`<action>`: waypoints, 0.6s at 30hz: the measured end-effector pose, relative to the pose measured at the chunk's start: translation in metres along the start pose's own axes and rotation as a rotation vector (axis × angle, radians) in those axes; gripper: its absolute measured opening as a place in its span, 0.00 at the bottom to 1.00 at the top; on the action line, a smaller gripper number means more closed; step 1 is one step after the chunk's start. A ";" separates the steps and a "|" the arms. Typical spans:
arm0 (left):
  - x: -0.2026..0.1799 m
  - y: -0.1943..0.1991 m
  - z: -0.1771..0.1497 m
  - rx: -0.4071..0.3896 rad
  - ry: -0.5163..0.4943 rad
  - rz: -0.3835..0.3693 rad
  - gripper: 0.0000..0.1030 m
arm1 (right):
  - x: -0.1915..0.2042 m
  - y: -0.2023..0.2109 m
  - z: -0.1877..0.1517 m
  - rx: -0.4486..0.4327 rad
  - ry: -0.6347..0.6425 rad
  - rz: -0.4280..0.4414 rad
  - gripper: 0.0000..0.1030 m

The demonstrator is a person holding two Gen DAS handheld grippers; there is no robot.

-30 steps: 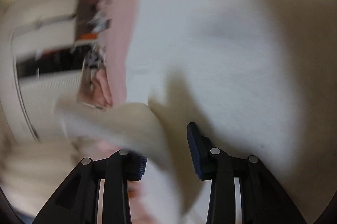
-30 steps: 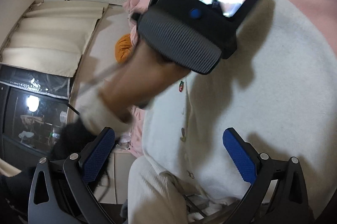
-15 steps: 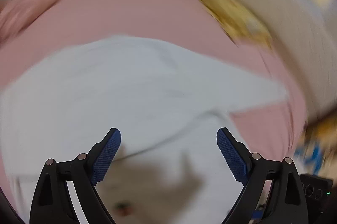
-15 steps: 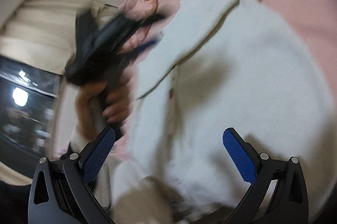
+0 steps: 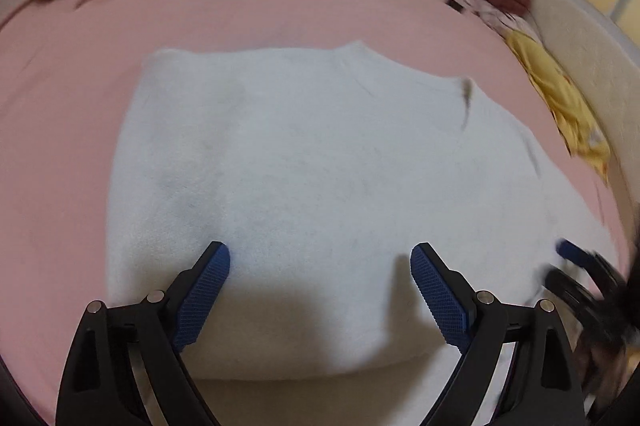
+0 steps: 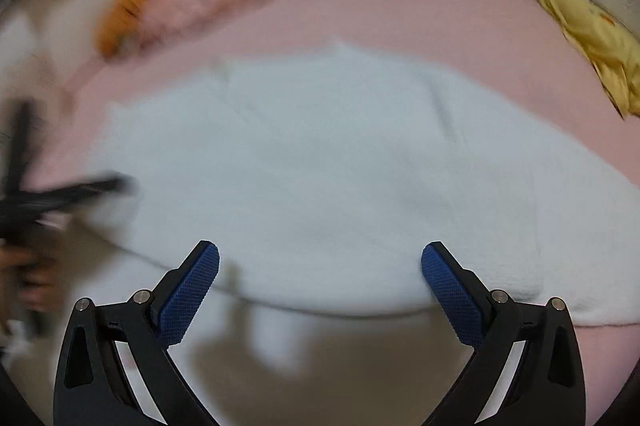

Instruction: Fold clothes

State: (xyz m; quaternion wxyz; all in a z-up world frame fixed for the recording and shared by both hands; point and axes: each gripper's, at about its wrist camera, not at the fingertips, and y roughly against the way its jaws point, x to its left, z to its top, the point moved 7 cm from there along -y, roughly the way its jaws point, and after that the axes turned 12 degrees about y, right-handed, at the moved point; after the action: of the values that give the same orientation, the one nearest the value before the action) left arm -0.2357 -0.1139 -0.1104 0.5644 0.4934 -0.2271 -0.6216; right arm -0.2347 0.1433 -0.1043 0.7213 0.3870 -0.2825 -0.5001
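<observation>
A white fleecy garment [image 5: 320, 162] is lying spread flat on the pink bed [image 5: 280, 6], just ahead of both grippers. The left gripper [image 5: 320, 266] is being held wide over the garment's near edge, nothing between its pads. The right gripper [image 6: 320, 266] is being narrowed slightly (its jaws are closing, yet nothing is gripped) above the same edge.

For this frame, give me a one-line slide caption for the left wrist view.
Left tool open and empty above a white garment spread on a pink bed.
</observation>
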 end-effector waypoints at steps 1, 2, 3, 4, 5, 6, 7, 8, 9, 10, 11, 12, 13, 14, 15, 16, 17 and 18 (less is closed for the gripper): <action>0.000 0.000 0.000 0.000 -0.014 -0.005 0.89 | -0.009 -0.001 -0.005 -0.028 -0.012 0.003 0.87; 0.001 0.001 0.005 -0.001 -0.007 -0.005 0.88 | -0.015 0.002 -0.006 -0.028 -0.038 -0.021 0.73; 0.003 0.003 0.011 -0.005 0.008 -0.002 0.86 | -0.021 0.005 -0.007 -0.021 -0.067 -0.051 0.68; 0.003 0.008 0.017 -0.027 0.015 -0.007 0.86 | -0.026 0.013 -0.003 -0.040 -0.097 -0.090 0.66; 0.002 0.015 0.023 -0.062 0.018 -0.017 0.86 | -0.030 0.021 0.001 -0.063 -0.126 -0.132 0.67; -0.002 0.018 0.030 -0.087 0.011 -0.025 0.86 | -0.028 0.027 0.009 -0.102 -0.106 -0.150 0.67; -0.003 0.014 0.036 -0.086 0.001 -0.017 0.86 | -0.024 0.033 0.018 -0.144 -0.074 -0.162 0.67; -0.002 0.007 0.042 -0.072 -0.005 0.002 0.86 | -0.021 0.030 0.026 -0.152 -0.032 -0.174 0.67; 0.001 -0.004 0.044 -0.047 -0.007 0.028 0.86 | -0.016 0.021 0.032 -0.119 0.004 -0.192 0.67; 0.007 -0.019 0.043 -0.016 -0.005 0.058 0.86 | -0.020 0.007 0.030 -0.082 0.004 -0.189 0.67; 0.008 -0.027 0.041 -0.014 -0.023 0.077 0.88 | -0.025 -0.006 0.026 -0.046 -0.004 -0.180 0.68; 0.006 -0.027 0.040 -0.023 -0.052 0.093 0.91 | -0.030 -0.019 0.022 -0.010 -0.012 -0.172 0.69; 0.002 -0.027 0.038 -0.025 -0.079 0.111 0.91 | -0.034 -0.020 0.021 -0.030 -0.030 -0.156 0.69; -0.001 -0.024 0.036 -0.027 -0.085 0.108 0.91 | -0.034 -0.013 0.020 -0.052 -0.034 -0.176 0.69; -0.003 -0.021 0.034 -0.029 -0.077 0.088 0.89 | -0.034 -0.005 0.020 -0.071 -0.035 -0.203 0.69; -0.005 -0.017 0.032 -0.032 -0.068 0.068 0.89 | -0.033 0.004 0.019 -0.090 -0.036 -0.230 0.69; -0.007 -0.013 0.031 -0.034 -0.059 0.048 0.90 | -0.026 0.007 0.025 -0.132 -0.025 -0.233 0.69; -0.009 -0.009 0.029 -0.037 -0.051 0.028 0.90 | -0.023 0.001 0.020 -0.127 -0.016 -0.218 0.70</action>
State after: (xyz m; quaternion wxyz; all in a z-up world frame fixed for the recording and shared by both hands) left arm -0.2662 -0.1108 -0.1031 0.5762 0.4638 -0.2368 -0.6299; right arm -0.2574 0.1593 -0.0928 0.6834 0.3649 -0.2123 -0.5956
